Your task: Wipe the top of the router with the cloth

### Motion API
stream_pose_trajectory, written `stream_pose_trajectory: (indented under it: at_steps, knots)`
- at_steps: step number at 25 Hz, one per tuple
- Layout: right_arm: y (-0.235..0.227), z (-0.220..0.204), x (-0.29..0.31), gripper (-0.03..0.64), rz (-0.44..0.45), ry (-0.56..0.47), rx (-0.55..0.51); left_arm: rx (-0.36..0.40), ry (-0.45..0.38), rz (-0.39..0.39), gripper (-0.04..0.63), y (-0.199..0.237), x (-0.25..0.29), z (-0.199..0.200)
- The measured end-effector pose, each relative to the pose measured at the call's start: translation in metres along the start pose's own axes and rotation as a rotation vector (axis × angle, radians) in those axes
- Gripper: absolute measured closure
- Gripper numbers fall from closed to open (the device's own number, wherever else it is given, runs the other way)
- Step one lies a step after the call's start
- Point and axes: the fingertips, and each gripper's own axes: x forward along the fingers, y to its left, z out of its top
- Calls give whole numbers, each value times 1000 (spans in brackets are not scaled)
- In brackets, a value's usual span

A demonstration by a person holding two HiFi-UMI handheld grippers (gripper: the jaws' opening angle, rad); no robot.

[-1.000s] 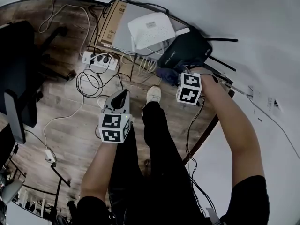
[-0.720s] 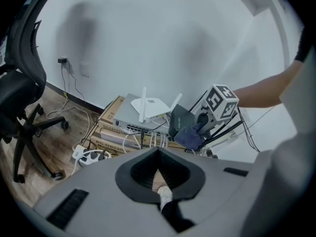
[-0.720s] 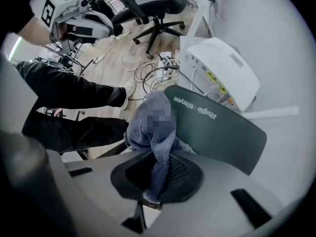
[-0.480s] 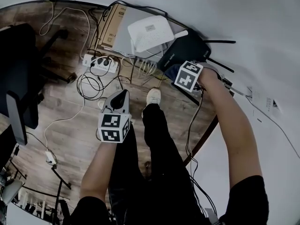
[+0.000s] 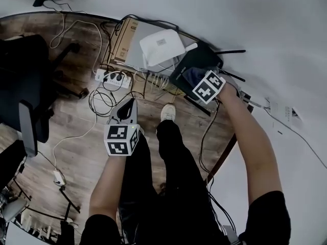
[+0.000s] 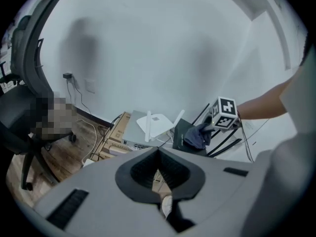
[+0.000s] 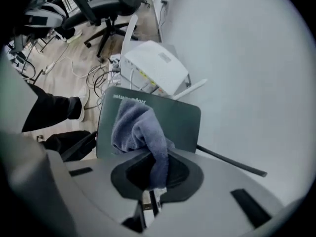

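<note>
Against the white wall (image 5: pixel 255 24) sit two routers: one white router (image 7: pixel 155 65) and one dark router (image 7: pixel 183 118). Your right gripper (image 7: pixel 152 179) is clamped on the single cloth (image 7: pixel 136 125), which rests bunched on the dark router's top. Your left gripper (image 6: pixel 158 153) hangs closed and empty above the wooden floor (image 5: pixel 71 131).

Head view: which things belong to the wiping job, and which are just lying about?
In the job: right tongs, cloth, dark router.
Lying about: white router, power strip, cardboard box, office chair.
</note>
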Motion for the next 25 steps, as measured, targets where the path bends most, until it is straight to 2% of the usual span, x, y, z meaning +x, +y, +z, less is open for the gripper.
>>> stream_pose_trajectory:
  at_steps: [4,8,13,15,21,25]
  knots:
    - [-12,3,-45,604,-44,-140,86,10,-57,15,601,-12,-26,39]
    - [-20,4,-99,604,-48,-309,215,8,-115,38,601,-28,-60,81]
    - [-41,2,-176,604,-140,-522,359,-58,-187,74,601,-46,-115,129]
    - [-49,3,-212,604,-176,-612,432,-63,-216,93,601,-53,-140,150]
    - [-62,11,-345,604,-162,-950,648,12,-296,189,601,-82,-219,218]
    - [-78,12,-452,604,-188,-1169,735,53,-376,215,601,-104,-272,269]
